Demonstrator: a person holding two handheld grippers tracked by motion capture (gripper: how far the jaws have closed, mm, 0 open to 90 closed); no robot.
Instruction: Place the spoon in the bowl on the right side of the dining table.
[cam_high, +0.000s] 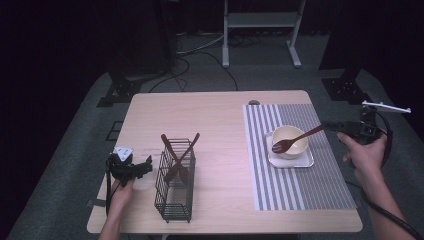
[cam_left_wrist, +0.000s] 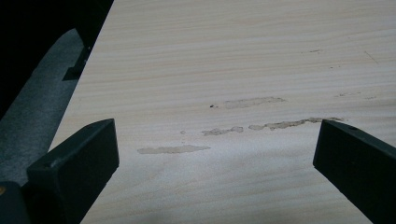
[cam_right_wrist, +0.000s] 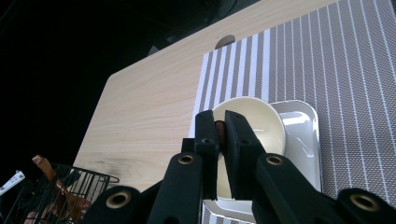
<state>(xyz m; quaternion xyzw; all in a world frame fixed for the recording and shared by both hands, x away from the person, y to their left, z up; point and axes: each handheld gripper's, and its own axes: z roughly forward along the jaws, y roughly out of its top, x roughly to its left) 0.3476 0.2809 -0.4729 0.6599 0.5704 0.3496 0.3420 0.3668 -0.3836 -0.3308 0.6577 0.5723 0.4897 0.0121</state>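
The right claw (cam_high: 334, 125) is shut tight on the handle of a brown wooden fork (cam_high: 295, 139). In the right gripper view the two black jaws pinch the thin brown handle (cam_right_wrist: 220, 131) between them. The fork's head hangs over the cream bowl (cam_high: 291, 145), just at its rim; I cannot tell if it touches. The bowl sits on a small silver tray (cam_high: 308, 161), and the tray lies on a striped mat (cam_high: 310, 190) at the right side of the table (cam_high: 220, 115).

It looks like the fork is being put into the bowl, or lifted out of it. If it goes in, the next move is to lower the fork gently and then let go, so the bowl does not tip.

The left claw (cam_high: 142, 167) is wide open with nothing in it, low over bare wood. Just beside it stands a black wire basket (cam_high: 175, 200), with two more wooden pieces (cam_high: 178, 156) crossed inside it.
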